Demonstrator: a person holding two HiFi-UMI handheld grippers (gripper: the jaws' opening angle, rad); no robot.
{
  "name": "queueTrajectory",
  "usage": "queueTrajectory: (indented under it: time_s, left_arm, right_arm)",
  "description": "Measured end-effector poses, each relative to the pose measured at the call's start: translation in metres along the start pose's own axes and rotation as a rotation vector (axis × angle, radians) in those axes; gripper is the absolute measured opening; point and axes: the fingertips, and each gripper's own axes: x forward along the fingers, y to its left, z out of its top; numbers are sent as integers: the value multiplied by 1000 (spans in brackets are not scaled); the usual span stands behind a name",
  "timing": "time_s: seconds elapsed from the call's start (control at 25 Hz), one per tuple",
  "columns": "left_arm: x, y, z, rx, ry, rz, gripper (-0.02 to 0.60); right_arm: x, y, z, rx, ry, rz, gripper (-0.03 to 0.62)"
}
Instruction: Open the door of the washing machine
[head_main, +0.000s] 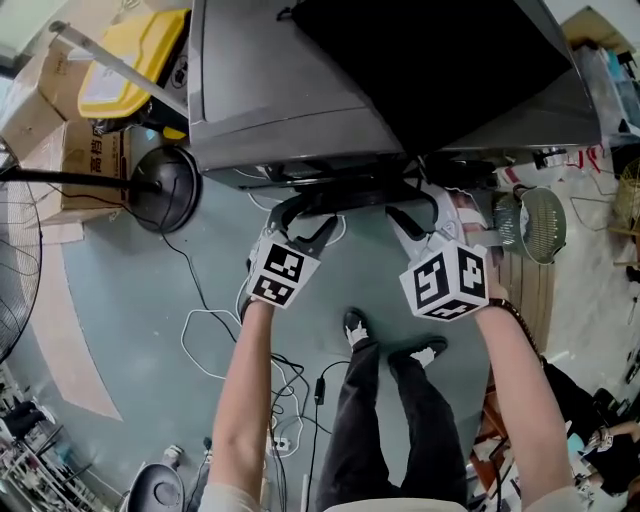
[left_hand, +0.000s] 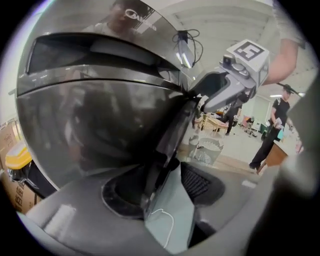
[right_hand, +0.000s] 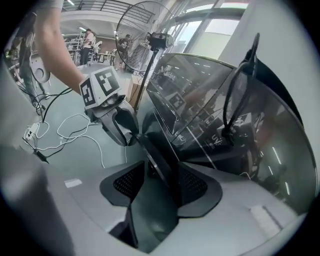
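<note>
A grey top-loading washing machine (head_main: 290, 90) stands in front of me, its dark glossy door (head_main: 440, 60) on top. The door's thin front edge (head_main: 340, 190) runs between both grippers. My left gripper (head_main: 305, 215) is at the edge's left part and is open; in the left gripper view the edge (left_hand: 172, 135) passes between the jaws of the left gripper (left_hand: 162, 192), with a gap beside it. My right gripper (head_main: 418, 212) is at the right part, also open, and the edge (right_hand: 155, 155) lies in the right gripper (right_hand: 155, 185) with the pads apart from it.
A standing fan's round base (head_main: 160, 185) and pole sit left of the machine, with a yellow bin (head_main: 125, 60) and cardboard boxes (head_main: 85, 160) behind. White cables (head_main: 215, 330) trail on the floor by my feet (head_main: 385, 350). A mesh basket (head_main: 540, 225) is at the right.
</note>
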Motion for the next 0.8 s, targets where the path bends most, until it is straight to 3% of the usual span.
queueTrajectory:
  time_s: [0.12,0.16,0.52,0.8]
  left_arm:
    - [10,-7,2,15,24,-24,265]
    - [13,-10,3,12,29,-29,235]
    - [10,-7,-3,-3,33,17,239]
    - [3,-26,-12,-33,37,39,244]
  right_arm:
    - [1,-3,0,5,4,1,184]
    - [0,-4,-1,17,4,3,183]
    - [3,0,3,57,-15,-8,183]
    - [-5,12,1,60,4,73,183]
